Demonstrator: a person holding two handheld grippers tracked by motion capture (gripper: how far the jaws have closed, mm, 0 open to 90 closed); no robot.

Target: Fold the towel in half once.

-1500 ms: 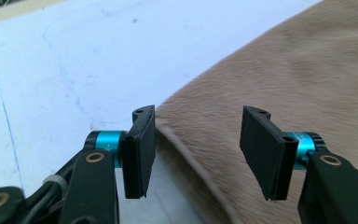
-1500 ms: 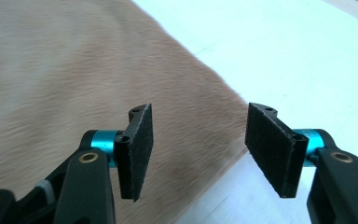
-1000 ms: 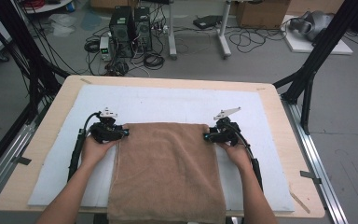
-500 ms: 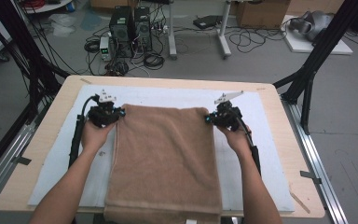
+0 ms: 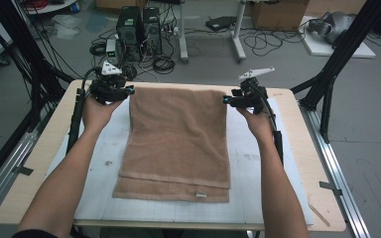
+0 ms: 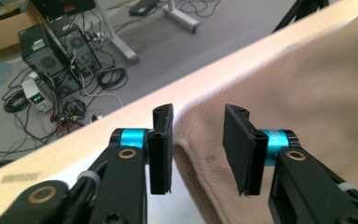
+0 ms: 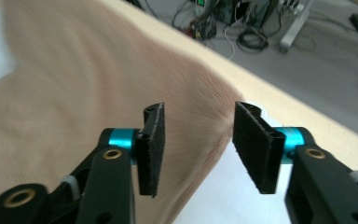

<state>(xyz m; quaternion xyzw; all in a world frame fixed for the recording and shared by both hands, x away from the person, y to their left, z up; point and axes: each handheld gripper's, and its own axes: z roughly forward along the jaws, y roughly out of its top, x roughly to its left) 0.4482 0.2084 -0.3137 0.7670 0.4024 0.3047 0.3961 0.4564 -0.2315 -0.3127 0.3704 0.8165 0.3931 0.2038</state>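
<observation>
Just one brown towel point(image 5: 178, 144), two grippers' jaws just opening.

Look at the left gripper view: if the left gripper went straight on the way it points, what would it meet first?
Probably the brown towel: its corner lies just beyond the left gripper, whose open jaws have just been opening. Depth is hard to judge.

Each gripper is black, the left gripper point(image 5: 129, 91) and the right gripper point(image 5: 226, 99) alike: flat black pads point(image 6: 161, 149) faced with rough foam, a bright blue collar behind each pad, brass-ringed pivots further back (white zip ties beside them). A grey three-cornered plate point(image 5: 256, 73) sits atop each. Thick black cables point(image 5: 75, 114) trail back along bare forearms; a dark sleeve edge shows at the left elbow.
</observation>
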